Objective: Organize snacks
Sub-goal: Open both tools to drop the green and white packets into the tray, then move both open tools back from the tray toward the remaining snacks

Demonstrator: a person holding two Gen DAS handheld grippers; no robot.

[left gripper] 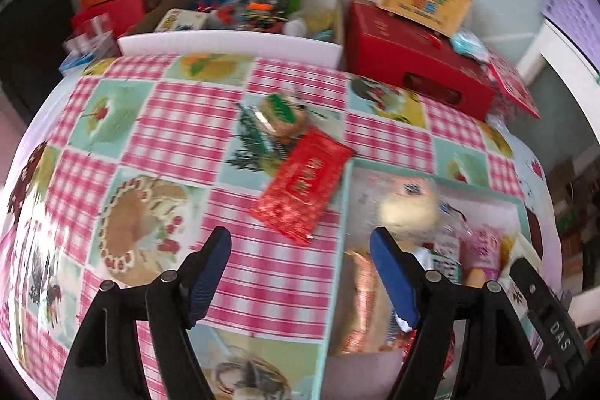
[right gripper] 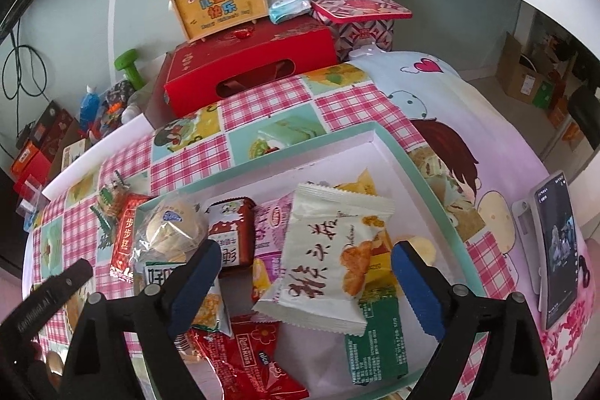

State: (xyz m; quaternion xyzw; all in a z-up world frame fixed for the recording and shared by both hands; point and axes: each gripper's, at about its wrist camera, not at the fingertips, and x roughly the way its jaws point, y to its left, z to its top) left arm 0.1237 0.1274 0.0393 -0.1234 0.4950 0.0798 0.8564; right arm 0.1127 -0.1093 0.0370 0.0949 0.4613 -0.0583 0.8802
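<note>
starting at the left gripper (left gripper: 300, 278), its blue fingers (left gripper: 210, 272) are seen spread wide and empty, held above the checked cloth (left gripper: 180, 107) of the desk, with one finger over the teal-rimmed box (left gripper: 347, 197). just ahead of them a red packet (left gripper: 305, 188) lies on the cloth, its corner touching the box wall, and beyond it a green-topped snack (left gripper: 283, 115) is left outside too. the left view is blurred, so finer detail cannot be told.

the right gripper (right gripper: 305, 282) is likewise spread and empty, poised over the box (right gripper: 423, 171), where a white pastry packet (right gripper: 330, 257) lies on top of other wrappers; a red packet (right gripper: 125, 237) leans on the outer wall.

the remaining packets are judged light, soft and crinkly, with slippery film; contents such as pastry are probably easily crushed. a hold is best taken across a flat sealed edge or the short sides, with gentle pressure only. the red packet, lying flat, may slide on the glossy cloth when it is pinched.
</note>
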